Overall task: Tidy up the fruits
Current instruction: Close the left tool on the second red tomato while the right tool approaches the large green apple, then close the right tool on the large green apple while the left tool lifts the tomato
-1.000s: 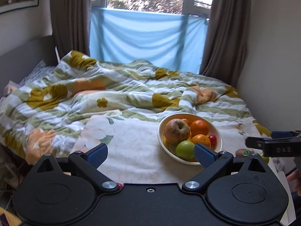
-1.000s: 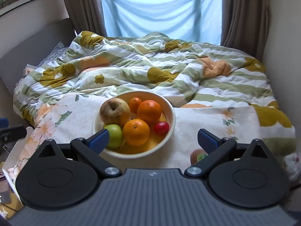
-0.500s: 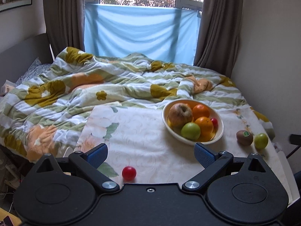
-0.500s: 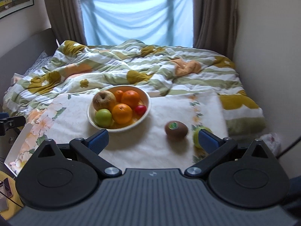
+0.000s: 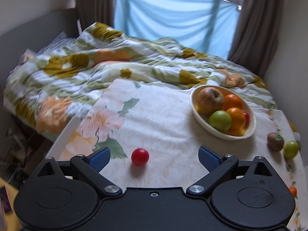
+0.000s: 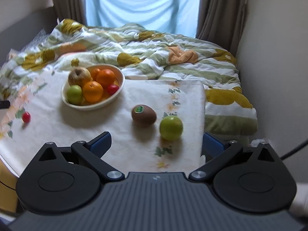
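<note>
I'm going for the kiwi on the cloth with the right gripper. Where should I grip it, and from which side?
Take the kiwi across its short middle, coming down from above and slightly from the near side. It lies on its side with its long axis roughly left to right, so the right gripper, now open, likely spans the narrow width best. Keep the right finger clear of the green fruit close beside it.

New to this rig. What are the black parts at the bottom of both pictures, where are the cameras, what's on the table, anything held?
No robot arm: a person holds one two-finger gripper in each hand, with a fisheye camera on each looking forward along its fingers. The black parts are the left gripper and right gripper; both are open and hold nothing. On the floral tablecloth sit a bowl of apples and oranges, plus a loose red fruit, a kiwi and a green fruit. A bed lies behind.
</note>
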Demonstrator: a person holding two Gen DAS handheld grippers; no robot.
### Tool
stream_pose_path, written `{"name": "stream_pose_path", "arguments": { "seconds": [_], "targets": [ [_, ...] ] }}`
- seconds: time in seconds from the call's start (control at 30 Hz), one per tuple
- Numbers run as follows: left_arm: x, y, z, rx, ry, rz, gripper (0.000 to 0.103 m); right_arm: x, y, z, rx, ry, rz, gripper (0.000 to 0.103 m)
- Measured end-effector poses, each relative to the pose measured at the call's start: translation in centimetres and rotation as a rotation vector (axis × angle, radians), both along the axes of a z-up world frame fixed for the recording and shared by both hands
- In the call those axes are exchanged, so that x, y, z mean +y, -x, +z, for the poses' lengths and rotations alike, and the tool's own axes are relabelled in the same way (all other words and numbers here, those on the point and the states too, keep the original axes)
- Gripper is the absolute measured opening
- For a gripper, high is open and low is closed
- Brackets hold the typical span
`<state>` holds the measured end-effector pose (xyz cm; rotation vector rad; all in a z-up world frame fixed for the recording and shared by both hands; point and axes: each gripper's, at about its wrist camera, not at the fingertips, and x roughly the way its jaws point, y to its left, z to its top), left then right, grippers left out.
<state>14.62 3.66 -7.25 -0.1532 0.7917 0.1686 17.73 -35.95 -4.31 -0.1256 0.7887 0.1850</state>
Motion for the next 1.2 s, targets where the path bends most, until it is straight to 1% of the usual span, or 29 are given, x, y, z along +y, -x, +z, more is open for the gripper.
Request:
{"name": "stream_pose_path", "arguments": {
  "seconds": [0.13,0.23,0.3,0.33,0.37,0.43,0.5,0.63,0.7,0.77,0.87,1.07,1.2],
  "targets": [
    [-0.5,-0.9,-1.6,0.030,-0.013,0.063,0.098,-1.7,-2.6,-1.9,0.023,-0.011,0.026,0.103],
    [-0.6,-1.9,-2.8,0.065,-0.034,0.104,0.091,-2.6,-4.4,-3.3,0.048,-0.026,0.040,0.103],
    [-0.4,-2.5,-3.6,0.073,-0.034,0.122,0.091,-3.0,-5.6,-4.2,0.078,-0.029,0.056,0.103],
    [-0.3,-2.8,-4.1,0.077,-0.037,0.127,0.088,-3.1,-6.0,-4.6,0.086,-0.029,0.063,0.103],
    [-0.3,-3.2,-4.4,0.083,-0.045,0.130,0.082,-3.2,-6.4,-5.0,0.092,-0.029,0.072,0.103],
    [-0.2,-3.9,-5.2,0.100,-0.063,0.134,0.075,-3.4,-7.2,-5.7,0.110,-0.027,0.087,0.103],
    [0.0,-4.4,-5.9,0.115,-0.071,0.141,0.074,-3.6,-7.8,-6.3,0.127,-0.026,0.098,0.103],
    [0.4,-5.1,-6.8,0.125,-0.069,0.156,0.066,-3.7,-8.9,-7.3,0.154,-0.024,0.117,0.103],
    [0.5,-5.2,-7.0,0.127,-0.064,0.158,0.059,-3.7,-9.2,-7.6,0.159,-0.021,0.123,0.103],
    [0.6,-5.4,-7.3,0.138,-0.058,0.153,0.047,-3.7,-9.6,-7.8,0.164,-0.018,0.130,0.103],
    [0.3,-5.6,-7.6,0.153,-0.071,0.146,0.036,-3.7,-9.9,-8.1,0.172,-0.018,0.131,0.103],
    [0.1,-5.7,-7.5,0.158,-0.076,0.135,0.035,-3.7,-10.5,-8.6,0.184,-0.018,0.125,0.103],
    [-0.2,-5.4,-7.5,0.160,-0.077,0.125,0.035,-3.6,-10.8,-9.2,0.197,-0.013,0.127,0.096]
  ]
}}
